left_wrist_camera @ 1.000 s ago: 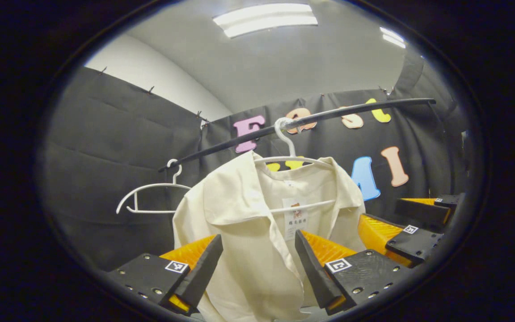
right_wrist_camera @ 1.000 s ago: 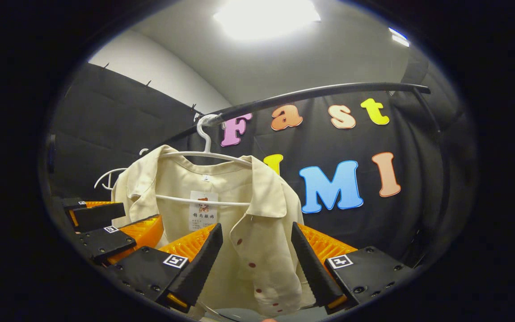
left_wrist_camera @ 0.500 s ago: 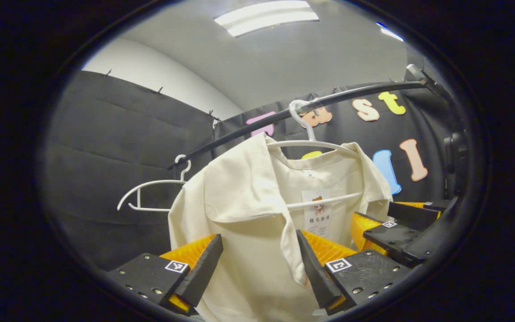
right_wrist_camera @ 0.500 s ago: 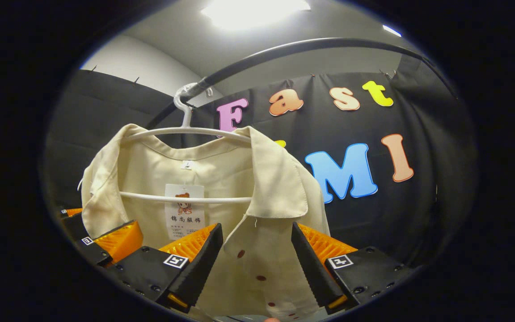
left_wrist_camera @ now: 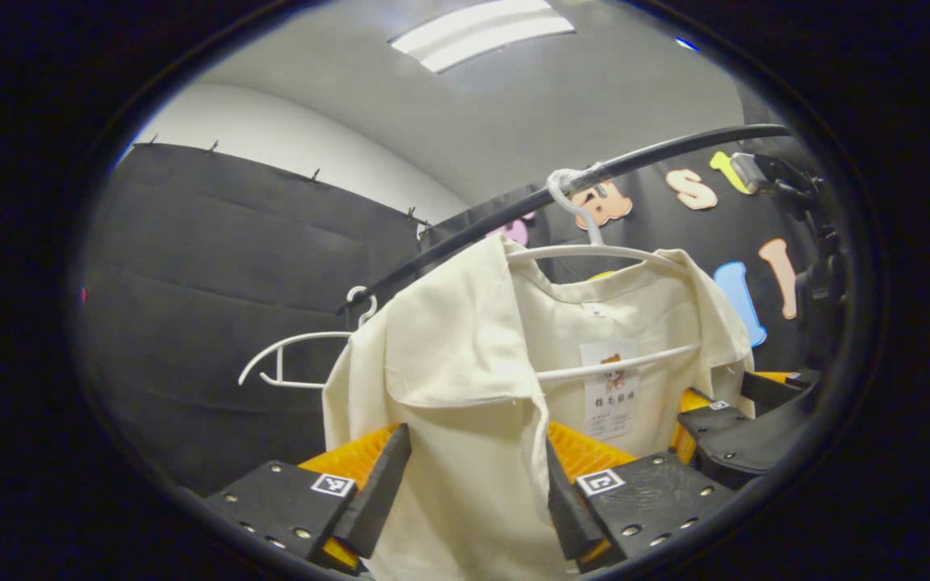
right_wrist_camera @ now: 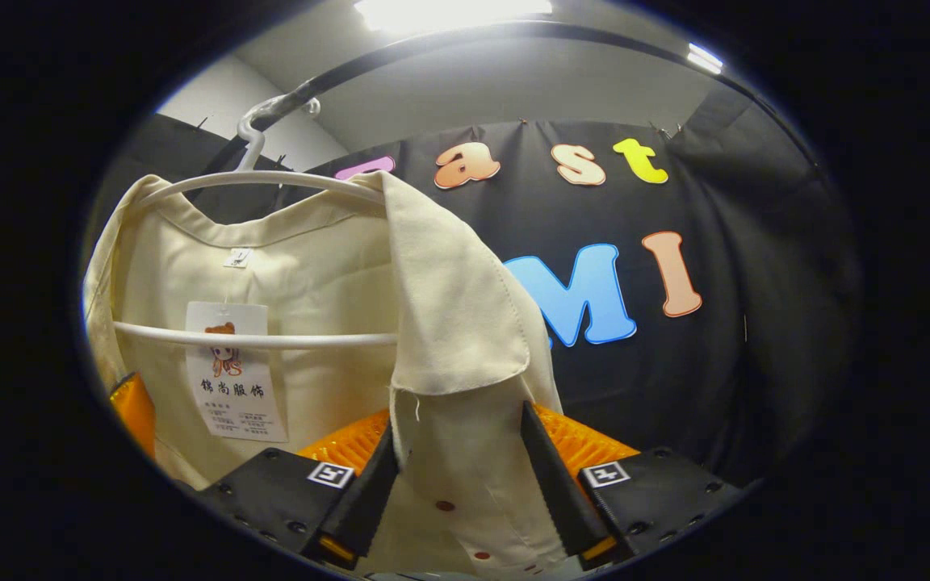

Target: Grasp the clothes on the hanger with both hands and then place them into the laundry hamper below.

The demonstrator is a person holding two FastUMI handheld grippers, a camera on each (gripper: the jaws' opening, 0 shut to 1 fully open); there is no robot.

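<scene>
A cream shirt (left_wrist_camera: 449, 339) hangs on a white hanger (left_wrist_camera: 594, 252) hooked over a black rail (left_wrist_camera: 659, 153). My left gripper (left_wrist_camera: 477, 500) is open, and the shirt's front panel under the collar fills the gap between its fingers. In the right gripper view the same shirt (right_wrist_camera: 449, 307) hangs close in front on its hanger (right_wrist_camera: 263, 179). My right gripper (right_wrist_camera: 458, 484) is open with the buttoned front edge between its fingers. The right gripper (left_wrist_camera: 723, 420) also shows low at the right of the left gripper view, beside the shirt.
An empty white hanger (left_wrist_camera: 295, 355) hangs on the rail left of the shirt. A paper tag (right_wrist_camera: 231, 379) dangles inside the collar. The rail (right_wrist_camera: 433, 40) arches overhead, with the black cloth wall close behind.
Both grippers have moved up and closer to the shirt, so the cloth now sits deeper between each pair of fingers. The finger gaps look unchanged.
</scene>
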